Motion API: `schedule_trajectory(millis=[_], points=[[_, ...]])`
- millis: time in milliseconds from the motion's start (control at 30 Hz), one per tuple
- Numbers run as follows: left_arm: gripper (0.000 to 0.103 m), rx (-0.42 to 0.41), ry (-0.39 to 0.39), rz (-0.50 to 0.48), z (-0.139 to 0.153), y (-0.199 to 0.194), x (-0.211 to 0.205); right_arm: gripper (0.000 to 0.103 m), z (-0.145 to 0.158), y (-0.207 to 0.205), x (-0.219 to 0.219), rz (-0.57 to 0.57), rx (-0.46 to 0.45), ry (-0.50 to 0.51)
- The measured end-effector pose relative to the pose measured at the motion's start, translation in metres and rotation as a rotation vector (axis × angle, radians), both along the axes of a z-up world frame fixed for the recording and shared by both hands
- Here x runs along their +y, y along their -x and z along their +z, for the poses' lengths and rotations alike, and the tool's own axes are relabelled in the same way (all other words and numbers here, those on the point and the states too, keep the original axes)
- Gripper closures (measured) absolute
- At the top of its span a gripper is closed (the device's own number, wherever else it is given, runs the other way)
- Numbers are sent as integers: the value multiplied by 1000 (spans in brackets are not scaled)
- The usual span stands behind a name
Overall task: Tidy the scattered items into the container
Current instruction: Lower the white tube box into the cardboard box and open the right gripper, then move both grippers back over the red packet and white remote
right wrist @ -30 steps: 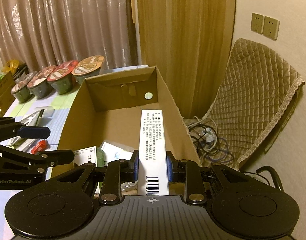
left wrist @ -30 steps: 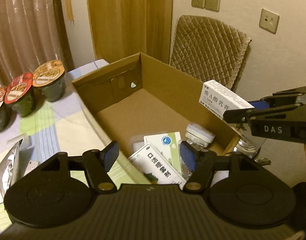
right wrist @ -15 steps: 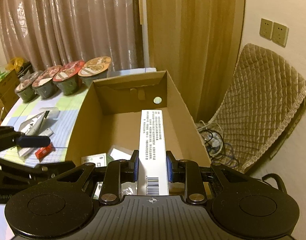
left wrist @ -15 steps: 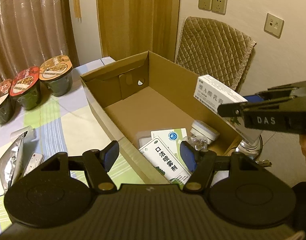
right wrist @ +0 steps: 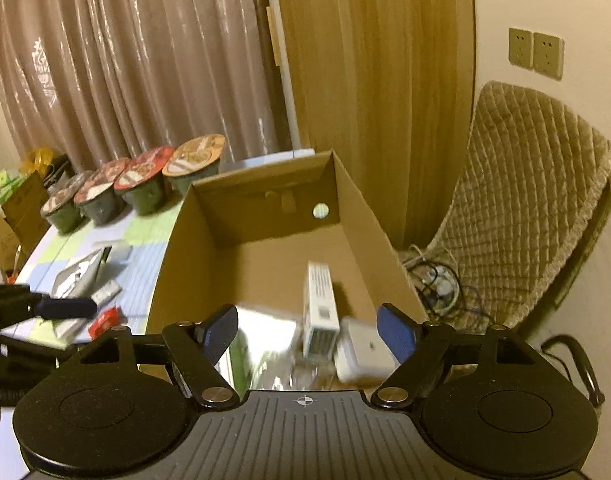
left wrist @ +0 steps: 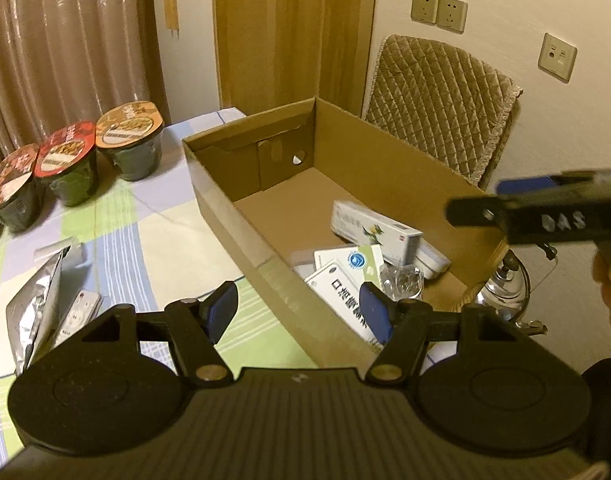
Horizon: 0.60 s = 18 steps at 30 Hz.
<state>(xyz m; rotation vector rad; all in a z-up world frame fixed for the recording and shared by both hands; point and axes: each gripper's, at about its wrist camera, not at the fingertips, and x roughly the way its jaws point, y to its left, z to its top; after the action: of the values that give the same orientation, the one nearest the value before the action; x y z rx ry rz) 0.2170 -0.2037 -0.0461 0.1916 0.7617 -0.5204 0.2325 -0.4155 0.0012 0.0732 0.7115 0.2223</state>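
The long white medicine box (right wrist: 320, 307) lies inside the cardboard box (left wrist: 241, 216), at its near end beside other white packets (left wrist: 345, 276) and a small white case (right wrist: 361, 350). Above that end the right claw (right wrist: 311, 330) is spread wide and pinches nothing, and the left claw (left wrist: 297, 312), over the box's near wall, is likewise spread and empty. On the checked counter (left wrist: 153, 236) to the left stand lidded noodle bowls (left wrist: 131, 140), with a foil pouch (left wrist: 37, 312) nearer.

Both grippers are matte black — the left gripper (left wrist: 297, 312) and right gripper (right wrist: 311, 330) share blue pads (right wrist: 395, 332), brass screws (right wrist: 213, 393), round housings, a ribbed grey deck — white "DAS" lettering (left wrist: 563, 222) on one side.
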Motion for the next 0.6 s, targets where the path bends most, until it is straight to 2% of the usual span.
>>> schedule_trajectory(millis=[500, 600], points=[[40, 49, 18, 106, -3, 52, 56, 21, -3, 68, 33, 39, 46, -20], [34, 54, 19, 139, -2, 67, 73, 21, 1, 79, 45, 63, 52, -14]])
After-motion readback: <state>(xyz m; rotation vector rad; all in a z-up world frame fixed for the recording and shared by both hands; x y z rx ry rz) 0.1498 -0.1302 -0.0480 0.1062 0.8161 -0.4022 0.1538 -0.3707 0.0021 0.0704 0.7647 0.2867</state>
